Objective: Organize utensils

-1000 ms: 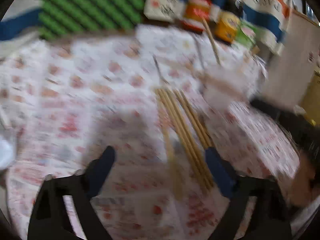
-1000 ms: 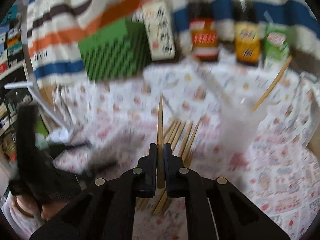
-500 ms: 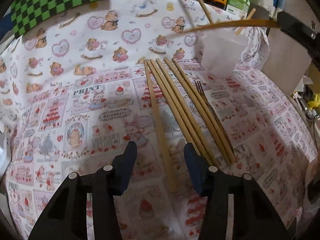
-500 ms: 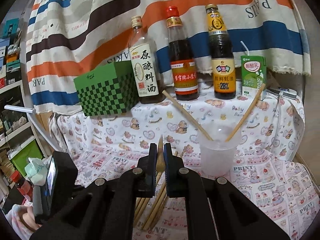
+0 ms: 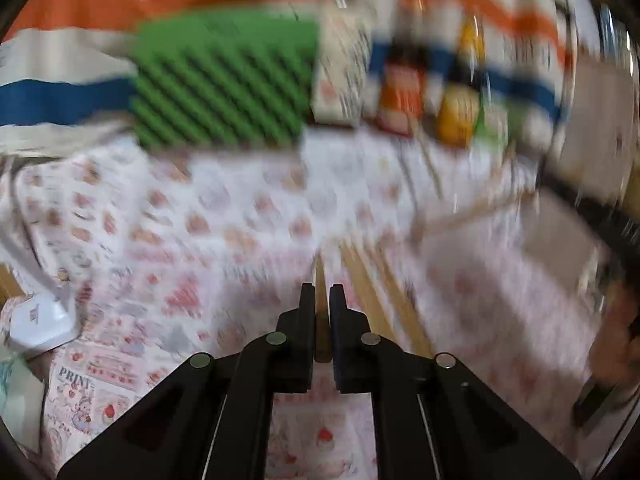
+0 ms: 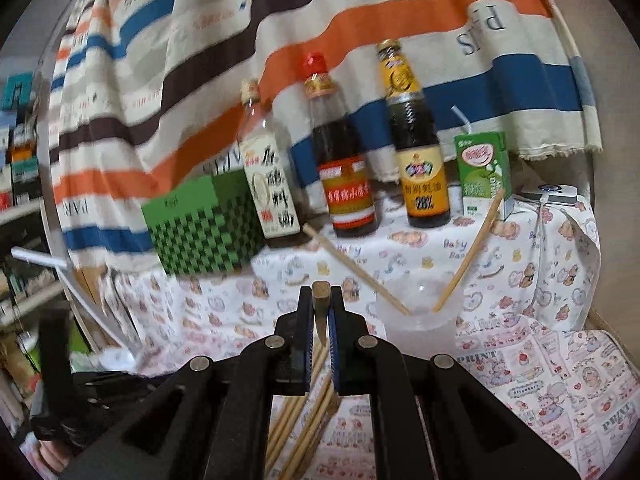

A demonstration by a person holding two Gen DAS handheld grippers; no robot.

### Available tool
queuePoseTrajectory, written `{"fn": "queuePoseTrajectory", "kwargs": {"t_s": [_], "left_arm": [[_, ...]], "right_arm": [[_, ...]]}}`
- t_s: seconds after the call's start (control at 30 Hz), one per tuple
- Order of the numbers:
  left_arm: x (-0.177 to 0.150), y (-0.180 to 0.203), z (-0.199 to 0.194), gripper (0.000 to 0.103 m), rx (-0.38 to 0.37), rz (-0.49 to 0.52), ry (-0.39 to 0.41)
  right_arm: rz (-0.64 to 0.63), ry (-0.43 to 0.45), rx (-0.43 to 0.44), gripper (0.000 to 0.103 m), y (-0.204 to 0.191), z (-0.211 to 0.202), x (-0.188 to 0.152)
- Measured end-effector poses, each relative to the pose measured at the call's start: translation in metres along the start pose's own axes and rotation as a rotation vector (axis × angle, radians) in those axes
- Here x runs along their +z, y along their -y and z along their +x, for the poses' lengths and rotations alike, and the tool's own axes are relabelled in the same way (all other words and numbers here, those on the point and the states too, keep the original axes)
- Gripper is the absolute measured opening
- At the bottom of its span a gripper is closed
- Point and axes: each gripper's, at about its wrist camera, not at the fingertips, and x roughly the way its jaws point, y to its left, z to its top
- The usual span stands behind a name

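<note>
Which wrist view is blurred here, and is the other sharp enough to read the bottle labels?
Left wrist view: heavy motion smear across the green box and tablecloth; only the left hand-held gripper, shut on a chopstick, stays crisp. Right wrist view: mostly sharp, "28%" legible on the yellow-label bottle, mild blur at left, fisheye bending at the edges; right hand-held gripper clear.

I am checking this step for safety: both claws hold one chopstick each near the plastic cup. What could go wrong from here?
1. The clear plastic cup looks light, with two chopsticks leaning out; the chopstick in the right claw might tip it.
2. The left claw pinches its chopstick near one end, so it may swing or slip.
3. The bottles stand close behind and could be hit.
</note>
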Motion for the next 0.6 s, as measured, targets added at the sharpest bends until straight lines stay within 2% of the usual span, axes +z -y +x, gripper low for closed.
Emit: {"fn": "queuePoseTrajectory", "kwargs": {"t_s": [0.1, 0.27, 0.33, 0.43, 0.5, 0.53, 0.6], "left_arm": [[0.006, -0.006, -0.024, 0.006, -0.042, -0.027, 0.125], [0.014, -0.009, -0.052, 0.006, -0.093, -0.044, 0.236], [0.019, -0.008, -0.059, 0.006, -0.08, -0.028, 0.28], [0.033, -0.011, -0.065, 0.006, -0.024, -0.063, 0.327], [0.046, -0.012, -0.073, 0.006, -0.047, -0.085, 0.354], [0.053, -0.009, -0.077, 0.006, -0.041, -0.074, 0.372], [0.067, 0.0, -0.084, 0.006, -0.004, -0.03, 0.412]], "right_arm": [[0.005, 0.055, 0.036, 0.008, 0.007, -0.007, 0.004], [0.122, 0.058, 0.099, 0.008, 0.029, -0.01, 0.012], [0.132, 0.078, 0.079, 0.008, 0.035, -0.012, 0.015], [0.11, 0.127, 0.038, 0.008, 0.041, -0.021, 0.02], [0.146, 0.156, 0.069, 0.008, 0.052, -0.027, 0.026], [0.165, 0.163, 0.075, 0.008, 0.056, -0.03, 0.028], [0.184, 0.203, 0.028, 0.008, 0.066, -0.04, 0.035]]}}
